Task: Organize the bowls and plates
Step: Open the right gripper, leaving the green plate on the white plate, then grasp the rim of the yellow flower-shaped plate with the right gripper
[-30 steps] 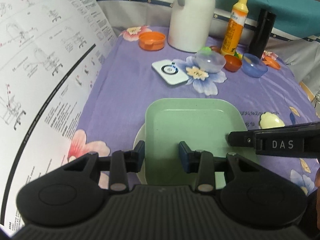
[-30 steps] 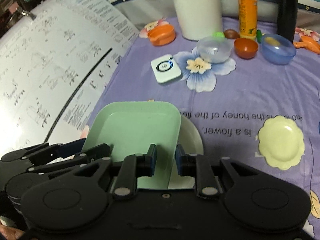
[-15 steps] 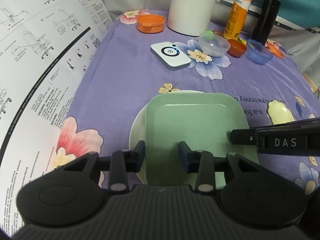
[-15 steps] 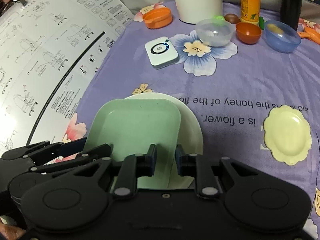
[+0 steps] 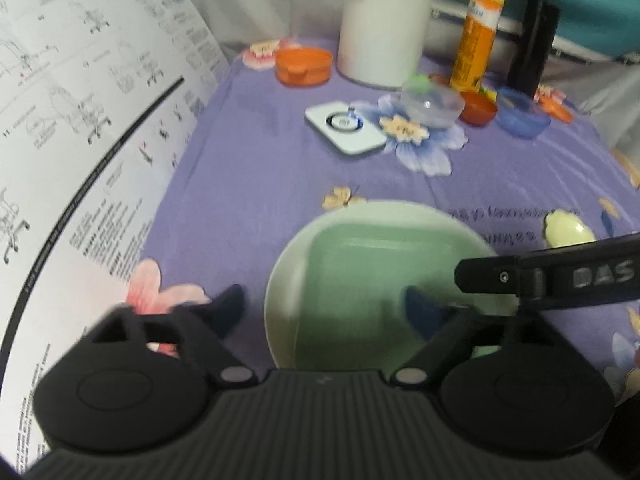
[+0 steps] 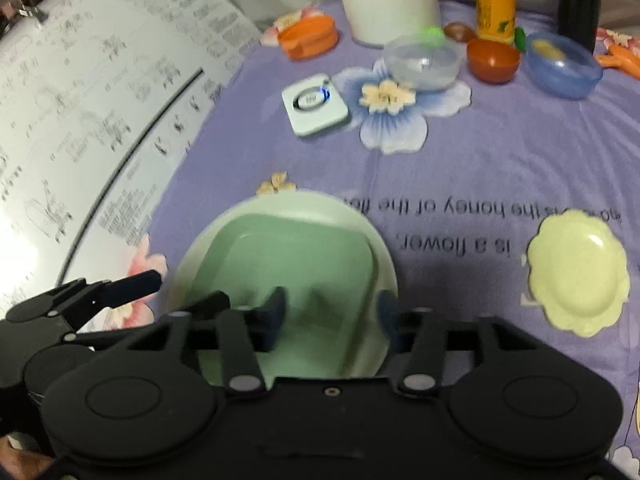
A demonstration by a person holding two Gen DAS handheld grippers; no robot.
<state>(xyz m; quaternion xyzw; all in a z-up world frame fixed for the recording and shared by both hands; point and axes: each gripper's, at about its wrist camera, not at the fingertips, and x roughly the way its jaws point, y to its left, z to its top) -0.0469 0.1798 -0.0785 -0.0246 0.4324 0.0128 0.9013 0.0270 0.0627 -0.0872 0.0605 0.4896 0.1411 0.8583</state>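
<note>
- The green square plate [image 5: 384,280] lies stacked on a pale round plate [image 5: 280,292], both on the purple flowered tablecloth [image 5: 260,168] at the near middle of the table.
- The left gripper [image 5: 324,308] has just been opening its jaws; they now stand wide and released. One fingertip is over the cloth left of the plates and the other over the green plate, and neither pad presses on anything (the frame is blurred here).
- The right gripper [image 6: 332,308] has also just been opening its jaws. They are spread apart over the near right part of the stack, gripping nothing, with the green plate's right edge lying between the fingers.
- In the left wrist view, the right gripper's finger [image 5: 552,276] reaches in from the right, over the plates' right rim.
- A pale yellow scalloped dish [image 6: 576,272] sits alone on the cloth, right of the stack and apart from it.
- Far across the table are a clear bowl [image 6: 422,62], a small red-orange bowl [image 6: 494,58] and a blue bowl [image 6: 564,64] in a loose row, with an orange lidded dish [image 6: 308,36] to their left.
- A white square device [image 6: 316,104] with a ring mark lies between the stack and the bowls.
- Behind the bowls stand a white jug [image 5: 384,20], an orange drink bottle [image 5: 476,32] and a black flask [image 5: 534,44].
- A big printed instruction sheet [image 5: 80,120] covers the left side (chair drawings on it).
</note>
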